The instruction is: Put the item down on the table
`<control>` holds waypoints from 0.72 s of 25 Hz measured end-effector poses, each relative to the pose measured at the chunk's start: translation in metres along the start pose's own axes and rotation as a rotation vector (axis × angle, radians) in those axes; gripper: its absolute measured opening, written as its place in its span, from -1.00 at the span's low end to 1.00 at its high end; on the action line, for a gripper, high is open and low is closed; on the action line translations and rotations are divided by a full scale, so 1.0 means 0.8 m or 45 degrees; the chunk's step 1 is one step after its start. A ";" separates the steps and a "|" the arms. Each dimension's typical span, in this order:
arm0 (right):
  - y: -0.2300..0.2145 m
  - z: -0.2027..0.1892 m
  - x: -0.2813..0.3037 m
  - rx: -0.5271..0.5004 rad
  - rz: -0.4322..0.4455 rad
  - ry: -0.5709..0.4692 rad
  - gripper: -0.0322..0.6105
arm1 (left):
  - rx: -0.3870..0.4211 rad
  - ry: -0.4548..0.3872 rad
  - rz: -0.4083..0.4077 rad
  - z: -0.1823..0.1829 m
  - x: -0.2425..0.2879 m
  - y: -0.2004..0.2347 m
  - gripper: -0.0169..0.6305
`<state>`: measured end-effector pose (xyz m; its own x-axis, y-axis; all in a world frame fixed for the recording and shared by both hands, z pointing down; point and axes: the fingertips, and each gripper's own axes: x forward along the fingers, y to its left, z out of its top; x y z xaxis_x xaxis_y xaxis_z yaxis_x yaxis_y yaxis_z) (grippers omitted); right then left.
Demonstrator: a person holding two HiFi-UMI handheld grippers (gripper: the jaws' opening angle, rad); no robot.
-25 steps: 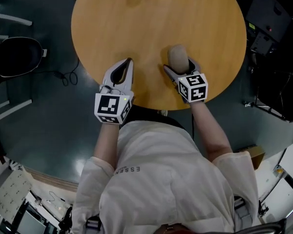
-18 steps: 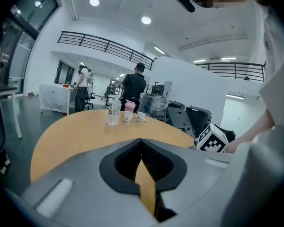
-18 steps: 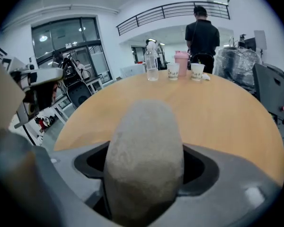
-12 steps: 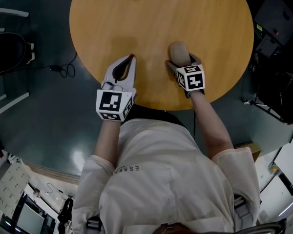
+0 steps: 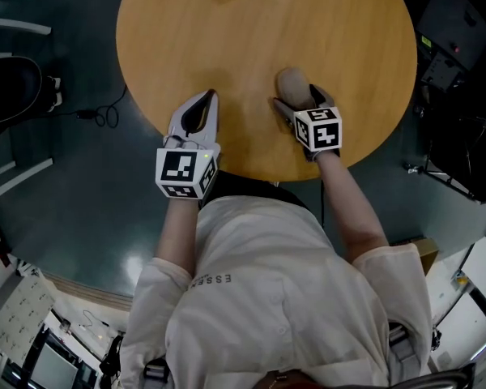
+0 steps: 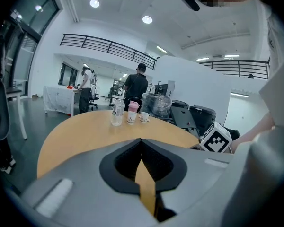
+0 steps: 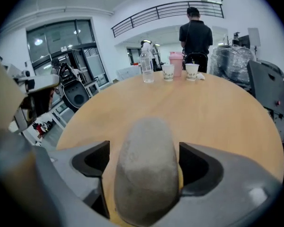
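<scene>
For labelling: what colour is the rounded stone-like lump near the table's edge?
Dull greyish beige lump; clearest in the right gripper view.

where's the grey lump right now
Head view: the grey lump is right of centre near the front edge of the table, between the fingers of the right gripper, which have just been opening; the left gripper is to its left.

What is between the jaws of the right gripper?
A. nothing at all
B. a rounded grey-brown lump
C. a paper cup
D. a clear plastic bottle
B: in the right gripper view, a rounded grey-brown lump fills the gap of the right gripper, whose jaws have just been opening. The bottle and the cups stand far off, at the other edge of the table.
</scene>
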<state>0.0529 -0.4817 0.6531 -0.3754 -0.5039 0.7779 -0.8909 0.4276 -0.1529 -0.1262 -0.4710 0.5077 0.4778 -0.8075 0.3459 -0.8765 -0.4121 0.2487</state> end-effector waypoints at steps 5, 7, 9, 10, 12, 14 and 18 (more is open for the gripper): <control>-0.002 0.051 -0.065 -0.044 -0.044 -0.260 0.45 | 0.040 -0.054 0.007 0.021 -0.011 -0.016 -0.92; 0.001 0.079 -0.107 -0.119 -0.086 -0.459 0.41 | 0.065 -0.081 0.000 0.034 -0.019 -0.028 -0.92; 0.002 0.098 -0.147 -0.199 -0.139 -0.625 0.17 | 0.104 -0.105 -0.024 0.045 -0.026 -0.046 -0.92; 0.003 0.103 -0.165 -0.220 -0.161 -0.686 0.00 | 0.127 -0.118 -0.038 0.051 -0.031 -0.056 -0.92; 0.004 0.104 -0.199 -0.211 -0.183 -0.766 -0.32 | 0.167 -0.144 -0.054 0.060 -0.045 -0.078 -0.92; 0.001 0.096 -0.229 -0.150 -0.179 -0.800 -0.46 | 0.193 -0.169 -0.060 0.067 -0.062 -0.098 -0.92; -0.005 0.076 -0.283 -0.101 -0.159 -0.848 -0.87 | 0.232 -0.210 -0.042 0.071 -0.093 -0.131 -0.92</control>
<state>0.1263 -0.4150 0.4406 -0.3705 -0.8968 0.2418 -0.9260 0.3768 -0.0215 -0.0730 -0.3913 0.4043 0.5033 -0.8442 0.1845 -0.8639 -0.4965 0.0851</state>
